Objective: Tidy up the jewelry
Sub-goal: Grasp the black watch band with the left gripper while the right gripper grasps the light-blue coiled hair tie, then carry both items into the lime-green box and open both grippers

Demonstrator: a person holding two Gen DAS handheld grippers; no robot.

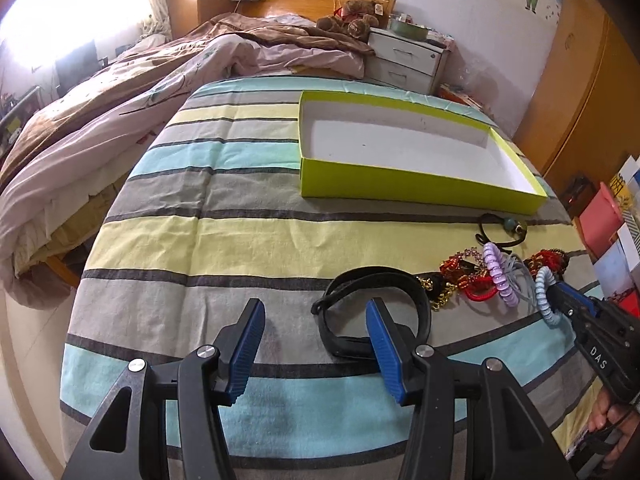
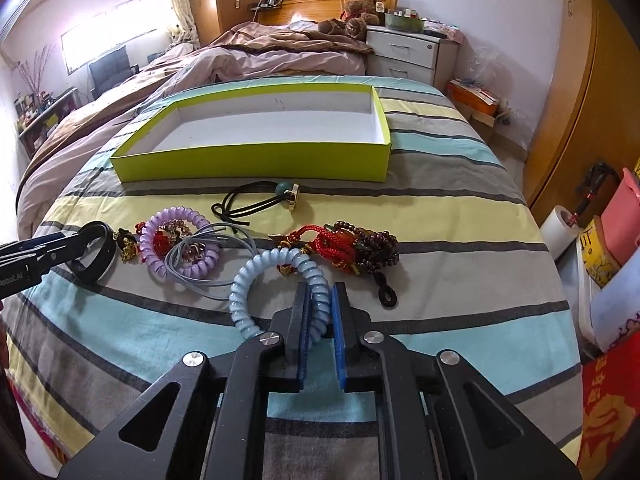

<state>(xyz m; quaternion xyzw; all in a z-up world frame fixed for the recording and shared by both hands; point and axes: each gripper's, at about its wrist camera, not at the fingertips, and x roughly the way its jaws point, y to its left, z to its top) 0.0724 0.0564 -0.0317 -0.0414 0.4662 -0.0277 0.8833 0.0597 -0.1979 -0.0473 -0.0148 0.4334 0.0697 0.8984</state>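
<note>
My right gripper (image 2: 322,290) is shut on a pale blue spiral hair tie (image 2: 256,276) that lies on the striped bedspread. My left gripper (image 1: 316,308) stands open just above the sheet. Its right finger (image 1: 380,320) is over the loop of a black wrist band (image 1: 360,280), and nothing is pinched between the pads. Between the two grippers lie a purple spiral tie (image 2: 176,240) with grey cord, red and gold trinkets, and a red knot with brown beads (image 2: 352,244). A black cord with a teal bead (image 2: 260,200) lies nearer the lime-green box (image 2: 248,166), whose white inside is bare.
A rumpled pink and brown duvet (image 1: 120,100) covers the left and far side of the bed. A white nightstand (image 2: 408,52) and a teddy bear (image 2: 356,16) stand at the head. The bed's right edge drops to paper rolls and coloured bags (image 2: 600,240).
</note>
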